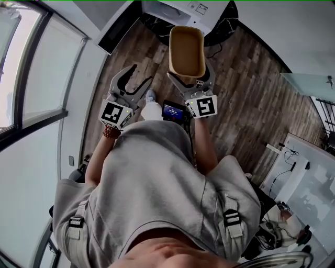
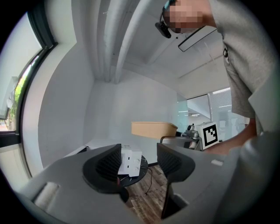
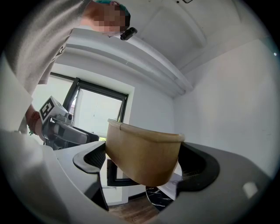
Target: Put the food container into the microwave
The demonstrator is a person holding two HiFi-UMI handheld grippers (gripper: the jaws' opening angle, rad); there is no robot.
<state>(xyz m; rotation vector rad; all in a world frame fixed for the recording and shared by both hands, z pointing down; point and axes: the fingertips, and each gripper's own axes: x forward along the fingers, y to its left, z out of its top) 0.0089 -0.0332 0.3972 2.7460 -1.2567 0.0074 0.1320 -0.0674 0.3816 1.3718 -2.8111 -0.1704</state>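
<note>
Holding tan oblong paper food container (image 1: 186, 47) mid-air over wood floor (image 1: 251, 78), right claw (image 1: 191, 78) clamped across one end. Left claw (image 1: 142, 74) gaped, empty. White microwave (image 1: 180, 11) sat ahead. Risk: end-only grip, thin walls might buckle, container could tip out.

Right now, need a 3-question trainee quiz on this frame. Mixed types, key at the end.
1. True or false: the left gripper holds the food container.
2. The microwave stands on: A) a round dark table; B) the wooden floor; C) a kitchen counter.
3. Fill in: the left gripper's jaws stand ___.

Key: 1 false, the right gripper grips it; 2 A; 3 apart.
</note>
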